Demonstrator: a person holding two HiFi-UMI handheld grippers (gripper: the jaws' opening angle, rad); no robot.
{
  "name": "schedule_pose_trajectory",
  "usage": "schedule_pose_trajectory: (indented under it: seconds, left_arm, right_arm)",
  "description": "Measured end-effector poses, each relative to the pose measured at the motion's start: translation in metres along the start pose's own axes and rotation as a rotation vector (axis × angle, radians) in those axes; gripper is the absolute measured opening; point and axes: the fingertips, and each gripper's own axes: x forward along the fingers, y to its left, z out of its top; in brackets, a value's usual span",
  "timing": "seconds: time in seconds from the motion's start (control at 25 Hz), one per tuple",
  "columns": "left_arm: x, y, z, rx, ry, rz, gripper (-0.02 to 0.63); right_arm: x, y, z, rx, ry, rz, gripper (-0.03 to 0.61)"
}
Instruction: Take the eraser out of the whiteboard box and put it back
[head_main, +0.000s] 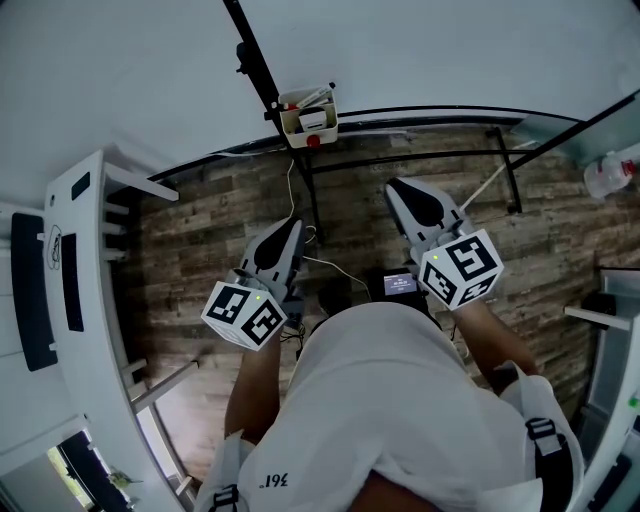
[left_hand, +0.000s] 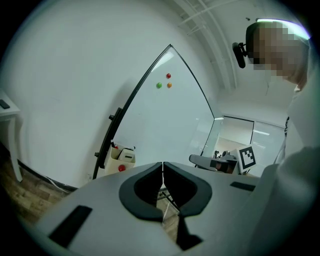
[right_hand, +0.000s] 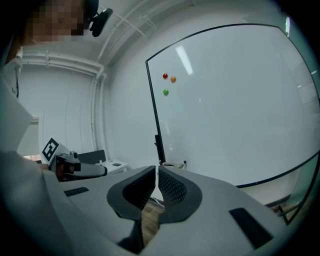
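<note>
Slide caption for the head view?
Left tongs and right tongs, shut and empty, short of the whiteboard box.

light: bright, even — focus sharp | glare: streaks on whiteboard (right_hand: 230, 100) | edges: fisheye-bent, dark vignette

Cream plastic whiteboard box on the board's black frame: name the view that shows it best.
The head view: it looks down into the cream plastic whiteboard box, so its open top and contents show. The left gripper view gives its side, lower edge cut off. The right gripper view shows only its rim.
</note>
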Motion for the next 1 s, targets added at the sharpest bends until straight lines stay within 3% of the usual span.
schedule_pose_trajectory:
  seconds: [1.0]
  left_arm:
    - [-0.007, -0.010, -0.047, -0.056, 0.090, -0.018, 0.011]
  right_arm:
    - [-0.004, 0.008, -0.042, 0.027, 0.094, 0.015, 0.026]
